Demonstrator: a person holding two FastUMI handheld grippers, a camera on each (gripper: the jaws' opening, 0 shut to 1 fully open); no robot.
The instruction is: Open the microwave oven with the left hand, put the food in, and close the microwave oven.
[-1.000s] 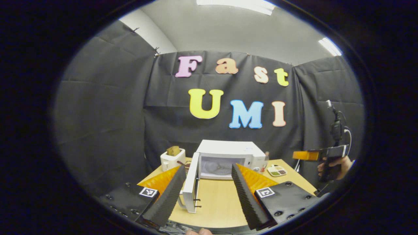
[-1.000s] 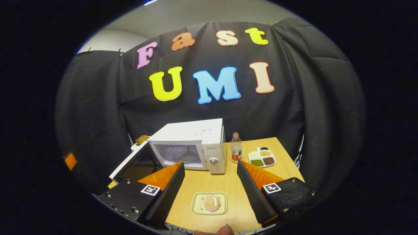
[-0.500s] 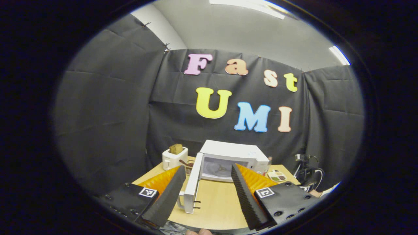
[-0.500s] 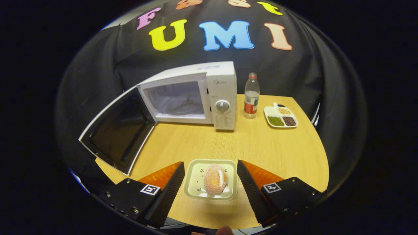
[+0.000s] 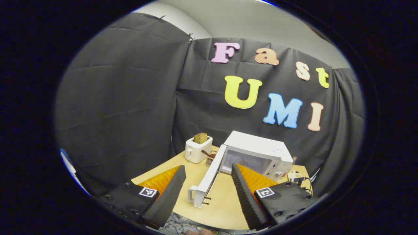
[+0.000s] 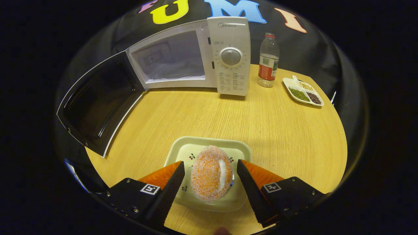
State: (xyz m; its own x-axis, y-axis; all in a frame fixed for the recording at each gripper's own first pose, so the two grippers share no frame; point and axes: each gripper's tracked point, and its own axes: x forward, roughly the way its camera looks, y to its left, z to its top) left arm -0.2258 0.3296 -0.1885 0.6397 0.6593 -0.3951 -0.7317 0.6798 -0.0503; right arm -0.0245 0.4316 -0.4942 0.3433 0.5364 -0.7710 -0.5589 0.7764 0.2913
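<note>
Two fingers of the left claw point(image 5: 206, 186) stand spread in the left gripper view, gripping nothing, above the worktop point(image 5: 225, 209); the microwave point(image 5: 258, 156) sits ahead, door point(image 5: 206, 182) swung wide, a toaster point(image 5: 197, 149) to its left. Over to the right gripper view: the right claw point(image 6: 210, 181) is spread around the sugared bun point(image 6: 211, 173) on its plate point(image 6: 209, 148), both fingers just beside it, with a bottle point(image 6: 268, 60) and a divided dish point(image 6: 303, 91) beyond.

Wood-grain table point(image 6: 277, 130), glossy plate point(image 6: 209, 147) under sugar-rough food point(image 6: 210, 174), smooth white microwave point(image 6: 230, 58).
</note>
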